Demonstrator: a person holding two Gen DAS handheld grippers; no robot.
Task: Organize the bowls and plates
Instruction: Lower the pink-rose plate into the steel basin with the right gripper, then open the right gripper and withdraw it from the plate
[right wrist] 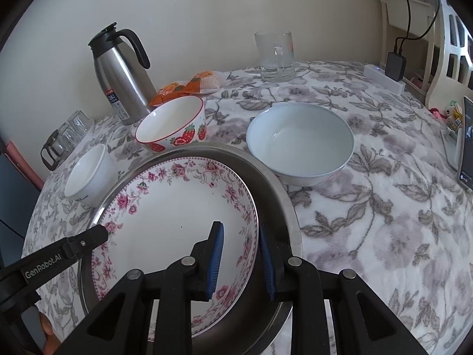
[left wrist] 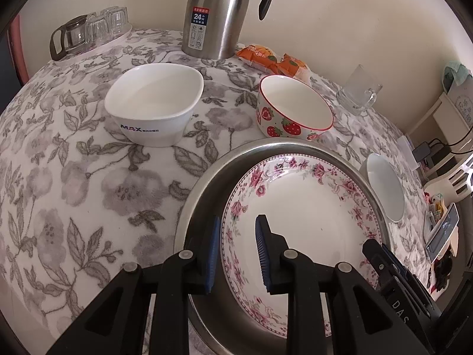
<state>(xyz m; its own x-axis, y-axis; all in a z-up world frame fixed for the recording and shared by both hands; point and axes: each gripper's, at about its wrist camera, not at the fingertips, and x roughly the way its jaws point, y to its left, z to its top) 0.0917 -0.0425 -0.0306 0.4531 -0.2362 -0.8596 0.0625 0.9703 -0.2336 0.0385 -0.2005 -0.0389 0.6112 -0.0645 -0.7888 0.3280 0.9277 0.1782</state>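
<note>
A floral plate [left wrist: 295, 222] [right wrist: 177, 207] lies in a steel basin [left wrist: 207, 177] [right wrist: 272, 183]. My left gripper [left wrist: 238, 254] straddles the plate's left rim, with a gap showing between its pads and the rim. My right gripper [right wrist: 241, 256] is shut on the opposite rim, one pad over the plate and the other outside it, and it shows at the rim in the left wrist view [left wrist: 381, 254]. Around the basin stand a square white bowl [left wrist: 153, 103] [right wrist: 88, 174], a strawberry bowl [left wrist: 292, 109] [right wrist: 171, 127] and a pale round bowl [left wrist: 384, 186] [right wrist: 298, 145].
At the back of the flowered tablecloth are a steel thermos jug [left wrist: 218, 14], orange snack packets [left wrist: 266, 56], a glass mug [left wrist: 357, 94] and a tray of glasses with a glass pot [left wrist: 88, 32]. A phone [right wrist: 467, 142] and a power strip [right wrist: 384, 77] sit at the right edge.
</note>
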